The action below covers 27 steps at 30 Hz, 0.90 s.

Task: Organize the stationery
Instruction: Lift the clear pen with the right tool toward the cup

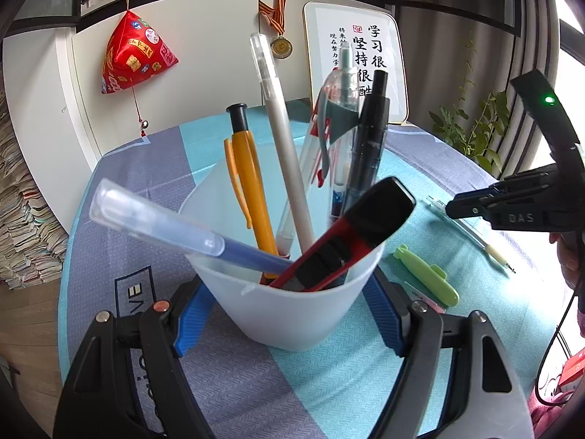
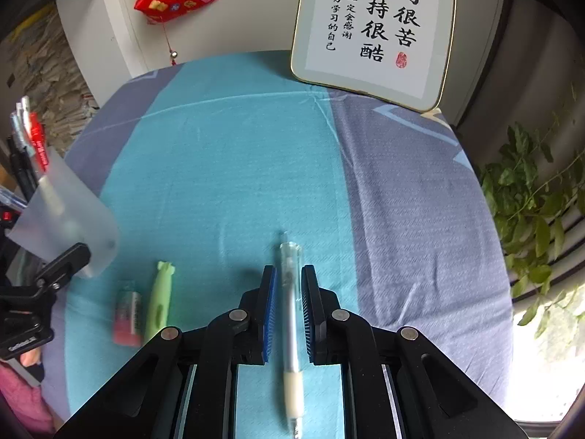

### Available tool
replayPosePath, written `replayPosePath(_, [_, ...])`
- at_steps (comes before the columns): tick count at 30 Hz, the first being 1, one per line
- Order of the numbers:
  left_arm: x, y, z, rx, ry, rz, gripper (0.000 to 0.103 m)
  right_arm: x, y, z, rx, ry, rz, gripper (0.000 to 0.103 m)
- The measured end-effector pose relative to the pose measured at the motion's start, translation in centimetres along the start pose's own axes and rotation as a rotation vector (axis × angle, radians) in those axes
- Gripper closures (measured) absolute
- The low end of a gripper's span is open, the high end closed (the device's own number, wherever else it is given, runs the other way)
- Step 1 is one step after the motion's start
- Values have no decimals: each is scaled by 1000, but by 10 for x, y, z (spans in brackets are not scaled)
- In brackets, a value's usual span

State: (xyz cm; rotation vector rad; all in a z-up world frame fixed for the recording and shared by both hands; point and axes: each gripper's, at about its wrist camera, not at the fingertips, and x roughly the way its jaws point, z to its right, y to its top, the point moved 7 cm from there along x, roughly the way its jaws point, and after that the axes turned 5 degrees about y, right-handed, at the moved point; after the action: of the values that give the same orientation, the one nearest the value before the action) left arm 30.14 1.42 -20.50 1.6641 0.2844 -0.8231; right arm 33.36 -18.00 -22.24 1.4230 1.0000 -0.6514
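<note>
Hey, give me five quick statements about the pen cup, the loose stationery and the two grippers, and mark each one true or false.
1. The left gripper has its jaws around the frosted white plastic cup. True.
2. The clear gel pen with the cream grip is already standing in the cup. False: it lies flat on the blue and grey tablecloth, between the jaws of the right gripper.
3. The red and black utility knife is in the cup. True.
4. The green submarine-shaped eraser lies to the right of the clear pen in the right wrist view. False: it lies to its left, beside the small pink eraser.
5. The right gripper's jaws are pressed shut on the pen. False: gaps show on both sides.
</note>
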Motion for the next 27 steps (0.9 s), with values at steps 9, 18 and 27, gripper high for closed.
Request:
replayPosePath(9, [0,-1,0,1,1,-1,27,13,8,0,-13,5,-34,76])
replayPosePath(18, [0,-1,0,1,1,0,27,21,14,1,-15,-4,-44,76])
replayPosePath(27, [0,-1,0,3,1,0,27,9,17,-3,-9,16,-11,88])
